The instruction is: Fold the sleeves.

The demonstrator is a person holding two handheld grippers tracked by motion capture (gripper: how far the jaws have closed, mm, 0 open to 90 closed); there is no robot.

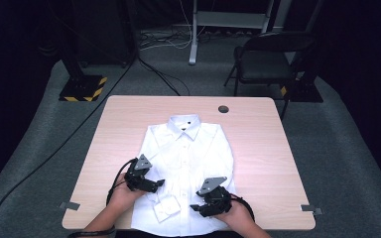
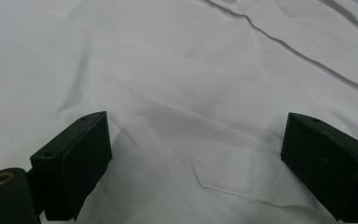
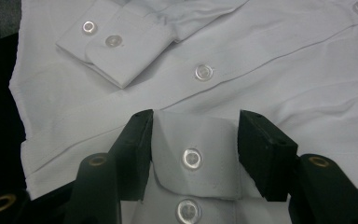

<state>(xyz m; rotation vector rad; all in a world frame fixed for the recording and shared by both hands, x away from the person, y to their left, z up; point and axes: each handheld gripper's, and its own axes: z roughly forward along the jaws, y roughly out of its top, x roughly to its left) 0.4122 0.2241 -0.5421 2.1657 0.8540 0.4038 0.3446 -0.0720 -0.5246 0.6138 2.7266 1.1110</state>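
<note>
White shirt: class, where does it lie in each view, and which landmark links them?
High view: white shirt centred on the table, collar far.
Left gripper view: white shirt beneath the open jaws.
Right gripper view: white shirt beyond the jaws, a buttoned fold clamped between them.
Shared landmark: the button placket.

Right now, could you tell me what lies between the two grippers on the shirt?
In the high view, a folded sleeve cuff lies on the white shirt between the left gripper and the right gripper; the right gripper view shows its two buttons.
</note>
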